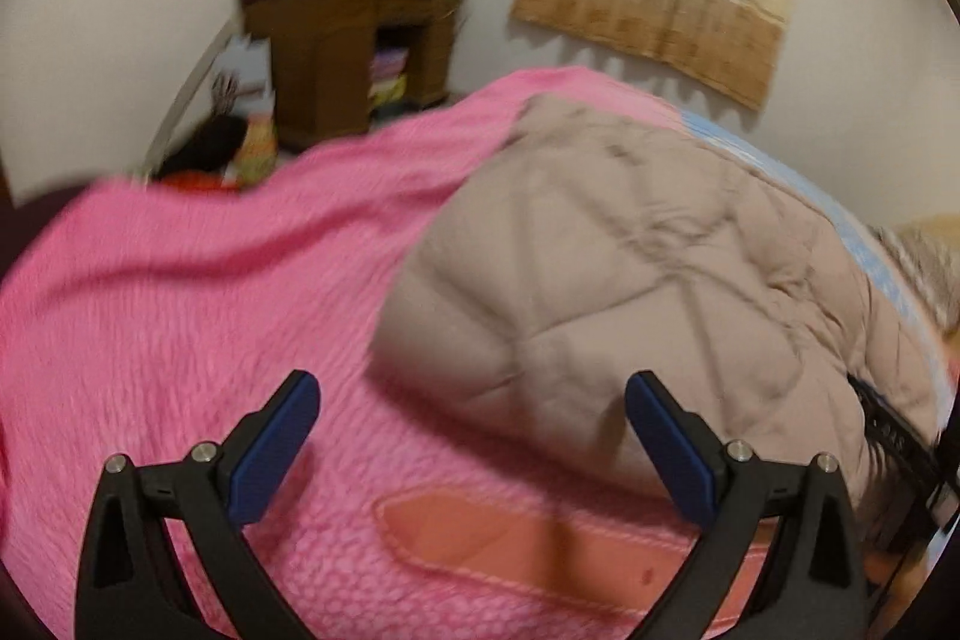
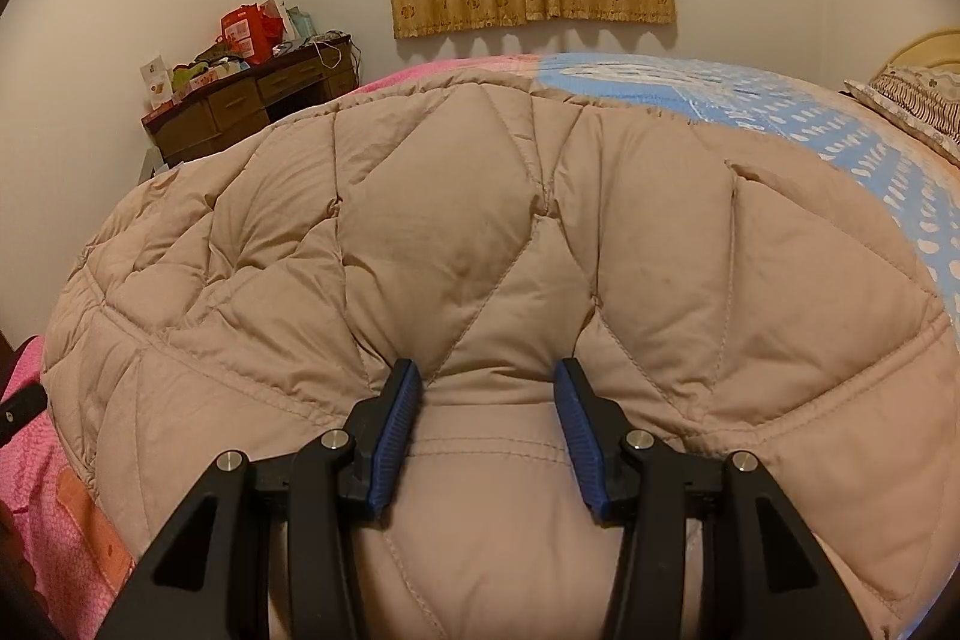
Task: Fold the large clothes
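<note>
left gripper (image 1: 474, 436): jaws spread wide, nothing between the pads; pink blanket (image 1: 180, 316) straight below the gap, only air above it (view is motion-blurred).
right gripper (image 2: 489, 430): jaws about half open but clamped on a puffy fold of the quilted jacket (image 2: 480, 232); both blue pads dent the fabric, so I judge this a real hold, width set by the padding's bulk.
jacket place: spread on the bed, bulk lying ahead of the right jaws; in the left view it sits ahead and right of the jaws, rounded edge just reaching the right finger (image 1: 672, 436).
why held: right likely pins the near hem as an anchor while the left, free, goes for a second edge.
bedding: blue patterned sheet (image 2: 810, 118) beyond the jacket, far side.
stage: early, jacket looks mostly unfolded.
risk: slippery padded fabric may slide out of a shallow pinch.
</note>
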Action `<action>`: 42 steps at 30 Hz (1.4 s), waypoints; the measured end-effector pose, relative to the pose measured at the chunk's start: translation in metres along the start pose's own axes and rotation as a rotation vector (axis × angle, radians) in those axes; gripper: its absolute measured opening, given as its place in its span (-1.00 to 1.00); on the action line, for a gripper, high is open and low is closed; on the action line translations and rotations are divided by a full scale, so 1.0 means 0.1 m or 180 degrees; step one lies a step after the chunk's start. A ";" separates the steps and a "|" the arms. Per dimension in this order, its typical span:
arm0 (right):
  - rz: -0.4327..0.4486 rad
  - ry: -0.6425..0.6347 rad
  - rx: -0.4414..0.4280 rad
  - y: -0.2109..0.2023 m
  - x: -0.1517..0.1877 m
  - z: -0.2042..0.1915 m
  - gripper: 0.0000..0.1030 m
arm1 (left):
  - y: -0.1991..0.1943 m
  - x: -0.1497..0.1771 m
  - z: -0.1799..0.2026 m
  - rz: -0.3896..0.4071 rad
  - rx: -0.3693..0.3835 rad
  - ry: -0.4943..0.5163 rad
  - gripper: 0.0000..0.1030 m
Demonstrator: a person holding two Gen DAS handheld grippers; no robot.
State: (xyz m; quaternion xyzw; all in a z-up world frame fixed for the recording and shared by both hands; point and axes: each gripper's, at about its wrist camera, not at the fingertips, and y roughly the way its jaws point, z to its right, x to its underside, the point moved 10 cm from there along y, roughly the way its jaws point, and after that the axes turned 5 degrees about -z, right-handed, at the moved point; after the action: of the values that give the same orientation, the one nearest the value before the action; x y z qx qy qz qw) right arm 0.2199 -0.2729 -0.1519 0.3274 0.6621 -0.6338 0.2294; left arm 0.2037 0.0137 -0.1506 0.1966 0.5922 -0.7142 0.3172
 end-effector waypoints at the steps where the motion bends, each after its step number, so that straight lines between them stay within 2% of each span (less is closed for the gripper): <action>1: -0.0037 -0.0014 0.0042 -0.01 0.00 0.00 -0.05 | 0.07 0.04 -0.02 -0.0076 0.0052 -0.0096 1.00; 3: -0.0057 -0.0031 0.0153 -0.12 -0.03 -0.05 -0.05 | 0.18 0.08 -0.01 -0.0169 0.0132 -0.0212 1.00; 6: 0.0267 0.0060 -0.0110 -0.46 -0.22 -0.28 -0.05 | 0.27 0.03 0.05 -0.0127 0.0345 -0.0453 1.00; 9: 0.0365 -0.0042 -0.0260 -0.54 -0.43 -0.61 -0.05 | 0.32 -0.03 0.11 -0.0090 0.0550 -0.0681 1.00; 12: 0.0389 -0.0013 -0.0305 -0.37 -0.55 -0.78 -0.05 | 0.40 -0.11 0.12 -0.0067 0.0633 -0.0940 1.00; 14: 0.0213 0.0097 -0.0360 -0.09 -0.48 -0.80 -0.05 | 0.38 -0.11 0.11 -0.0012 0.0614 -0.0981 1.00; 15: 0.0010 0.0143 -0.0374 0.16 -0.36 -0.78 -0.05 | 0.40 -0.14 0.10 -0.0005 0.0601 -0.0962 1.00; 16: -0.0061 0.0104 -0.0320 0.32 -0.24 -0.76 -0.05 | 0.44 -0.19 0.11 0.0007 0.0578 -0.0936 1.00; 21: -0.0078 0.0147 -0.0366 0.40 -0.21 -0.74 -0.05 | 0.57 -0.33 0.14 0.0077 0.0620 -0.0957 1.00; 26: -0.0091 0.0202 -0.0442 0.43 -0.21 -0.72 -0.05 | 0.63 -0.42 0.16 0.0175 0.0696 -0.1154 0.98; 27: -0.0092 0.0222 -0.0471 0.44 -0.21 -0.71 -0.05 | 0.63 -0.45 0.18 0.0196 0.0719 -0.1152 0.93; 29: -0.0091 0.0249 -0.0520 0.44 -0.20 -0.68 -0.05 | 0.57 -0.49 0.21 0.0284 0.0718 -0.1103 0.43; 32: -0.0082 0.0277 -0.0560 0.44 -0.20 -0.67 -0.05 | 0.39 -0.58 0.33 0.0442 0.0769 -0.0845 -0.14; 34: -0.0078 0.0287 -0.0576 0.42 -0.19 -0.65 -0.05 | 0.28 -0.62 0.41 0.0518 0.0760 -0.0704 -0.25; 37: -0.0092 0.0338 -0.0588 0.32 -0.23 -0.62 -0.07 | 0.21 -0.68 0.49 0.0581 0.0685 -0.0568 -0.30; 38: -0.0008 0.0398 -0.0642 0.23 -0.26 -0.59 -0.11 | 0.21 -0.68 0.51 0.0590 0.0638 -0.0502 -0.32; 39: 0.0105 0.0467 -0.0711 0.13 -0.30 -0.59 -0.22 | 0.21 -0.69 0.52 0.0601 0.0603 -0.0449 -0.33; 40: 0.0130 0.0496 -0.0762 0.08 -0.31 -0.60 -0.45 | 0.21 -0.68 0.51 0.0611 0.0582 -0.0422 -0.36; 42: -0.0099 0.0623 -0.0863 0.21 -0.24 -0.59 -0.69 | 0.17 -0.69 0.54 0.0654 0.0606 -0.0383 -0.43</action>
State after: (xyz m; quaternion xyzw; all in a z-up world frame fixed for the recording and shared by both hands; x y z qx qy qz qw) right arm 0.2586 -0.2180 -0.1439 0.3434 0.7657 -0.5073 0.1961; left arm 0.2705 -0.0253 -0.1054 0.2422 0.4785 -0.7413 0.4035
